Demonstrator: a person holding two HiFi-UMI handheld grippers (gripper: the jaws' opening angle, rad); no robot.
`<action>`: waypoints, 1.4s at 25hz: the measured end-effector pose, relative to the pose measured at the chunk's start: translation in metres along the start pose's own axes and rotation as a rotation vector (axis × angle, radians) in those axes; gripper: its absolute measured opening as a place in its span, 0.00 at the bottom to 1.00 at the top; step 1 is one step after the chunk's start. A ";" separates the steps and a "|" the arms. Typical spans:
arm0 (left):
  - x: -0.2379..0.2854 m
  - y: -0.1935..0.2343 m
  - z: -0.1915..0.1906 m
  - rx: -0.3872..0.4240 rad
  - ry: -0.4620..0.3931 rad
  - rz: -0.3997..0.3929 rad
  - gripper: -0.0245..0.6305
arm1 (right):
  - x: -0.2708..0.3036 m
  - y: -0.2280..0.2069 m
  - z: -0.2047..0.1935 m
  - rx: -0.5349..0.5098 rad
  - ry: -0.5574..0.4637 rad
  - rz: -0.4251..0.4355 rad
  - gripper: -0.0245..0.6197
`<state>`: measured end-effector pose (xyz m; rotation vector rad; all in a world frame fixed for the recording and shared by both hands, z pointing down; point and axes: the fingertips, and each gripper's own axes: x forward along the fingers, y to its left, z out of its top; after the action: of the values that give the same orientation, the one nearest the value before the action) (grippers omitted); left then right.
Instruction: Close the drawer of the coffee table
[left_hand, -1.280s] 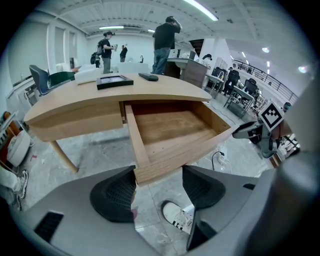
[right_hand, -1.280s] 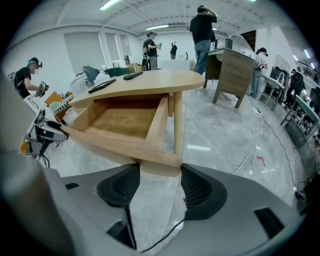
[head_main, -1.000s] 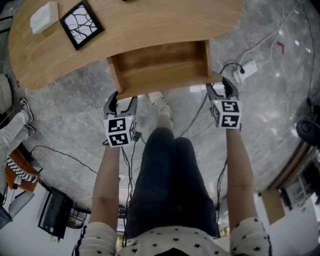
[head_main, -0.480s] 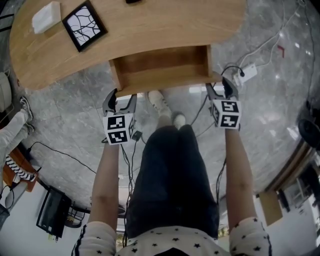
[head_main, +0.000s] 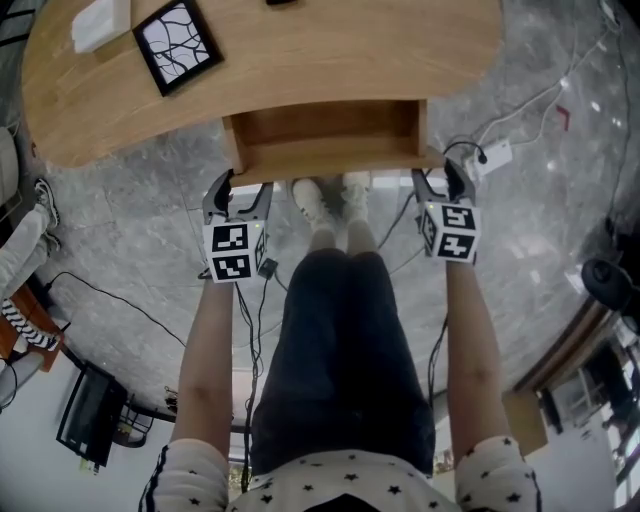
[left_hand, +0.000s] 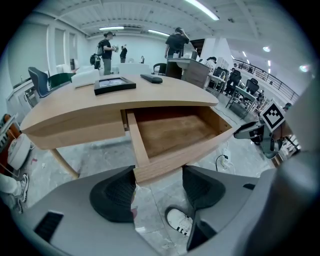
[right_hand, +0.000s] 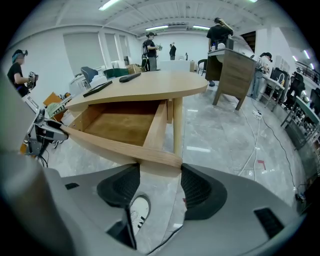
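Drawer (head_main: 325, 135) stands pulled out from under the bench (head_main: 300, 50), left hand-held gripper (head_main: 240, 188) and right hand-held gripper (head_main: 440, 175) both unclenched at its front corners, so an even, level push from both should slide it home without jamming.

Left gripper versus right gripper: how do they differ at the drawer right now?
The left gripper is at the drawer's left front corner; the right gripper is at its right front corner. That corner sits toward the left gripper's left jaw, but toward the right gripper's right jaw. Shared: both have jaws apart, shut on nothing.
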<state>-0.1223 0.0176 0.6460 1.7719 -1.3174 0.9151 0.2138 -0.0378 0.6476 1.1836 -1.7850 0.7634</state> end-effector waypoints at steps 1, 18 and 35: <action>0.000 0.000 0.001 0.000 -0.002 0.001 0.49 | 0.000 0.000 0.000 0.001 0.000 0.000 0.44; 0.009 0.007 0.013 -0.003 -0.003 0.005 0.49 | 0.009 -0.003 0.014 -0.001 -0.015 -0.002 0.44; 0.014 0.015 0.032 0.004 -0.017 0.011 0.49 | 0.015 -0.007 0.032 0.004 -0.030 0.006 0.44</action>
<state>-0.1299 -0.0197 0.6443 1.7807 -1.3384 0.9116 0.2073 -0.0733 0.6463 1.1982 -1.8128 0.7570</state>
